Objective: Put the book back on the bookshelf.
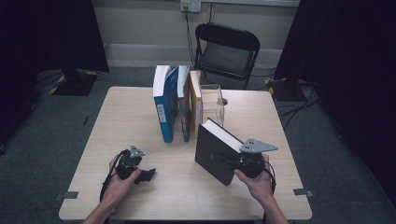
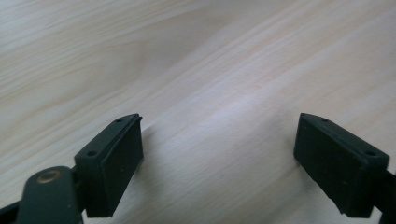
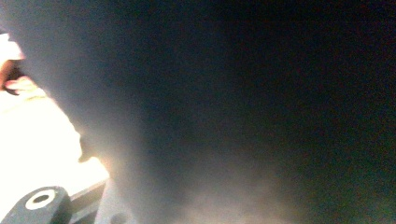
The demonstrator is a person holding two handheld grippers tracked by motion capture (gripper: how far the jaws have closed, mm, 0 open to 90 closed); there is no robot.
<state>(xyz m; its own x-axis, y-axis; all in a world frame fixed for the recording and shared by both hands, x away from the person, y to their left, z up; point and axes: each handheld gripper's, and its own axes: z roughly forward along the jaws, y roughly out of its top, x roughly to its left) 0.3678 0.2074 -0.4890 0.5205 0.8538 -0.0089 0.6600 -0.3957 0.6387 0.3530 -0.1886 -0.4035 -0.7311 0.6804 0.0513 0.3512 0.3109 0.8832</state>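
Resting low on the worktop (image 1: 154, 196) at about seven o'clock, the left tool (image 1: 148, 175) is lying idle in the person's left hand (image 1: 122, 179); in the left gripper view its jaws are standing wide apart with nothing but bare wood grain between them. It is giving no support to anything, so whatever happens to the load at the right will have to be handled by one tool alone.

Moving toward twelve o'clock, a row of upright books (image 1: 177, 105) is standing on edge, with a clear container (image 1: 212, 102) just beside its right end. The row looks lightly balanced, and a knock from the side could be tipping it over like dominoes or shoving the container toward the far edge.

At about four o'clock, the black book (image 1: 212, 151) is being held tilted, its lower corner near or on the worktop and its white page edge facing up toward the row. The right tool (image 1: 233, 163) is at the book's near right side, in the person's right hand (image 1: 254, 179). I cannot tell from the high view how firmly the jaws are pinching it, and the right gripper view is showing mostly a dark blur pressed close against the lens. The book looks heavy for a grip near one corner, so it may be pivoting or slipping out, dropping flat onto the worktop. Swinging it toward the row at this tilt, its upper corner may be striking the container or the end book.
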